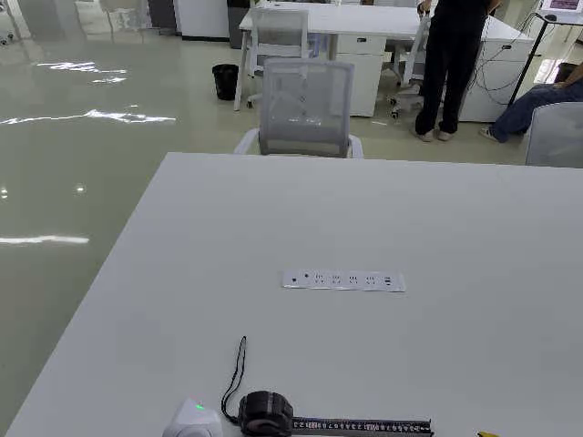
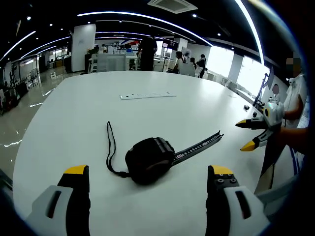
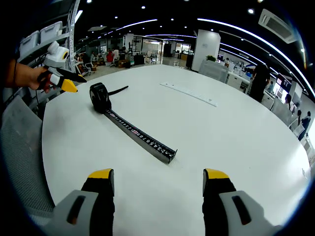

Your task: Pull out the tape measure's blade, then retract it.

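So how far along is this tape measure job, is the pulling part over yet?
The pulling looks done: the blade lies stretched out on the white table from the black case. Nothing is in hand now: the left gripper and right gripper both have open jaws and touch neither. Left to do: retracting the blade into the case.

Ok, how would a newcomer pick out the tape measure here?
Start at the big white table, then come to its near edge, well in front of the flat white power strip. The tape measure lies there: a round black case with a black wrist loop on one side and a dark numbered blade drawn out flat on the other.
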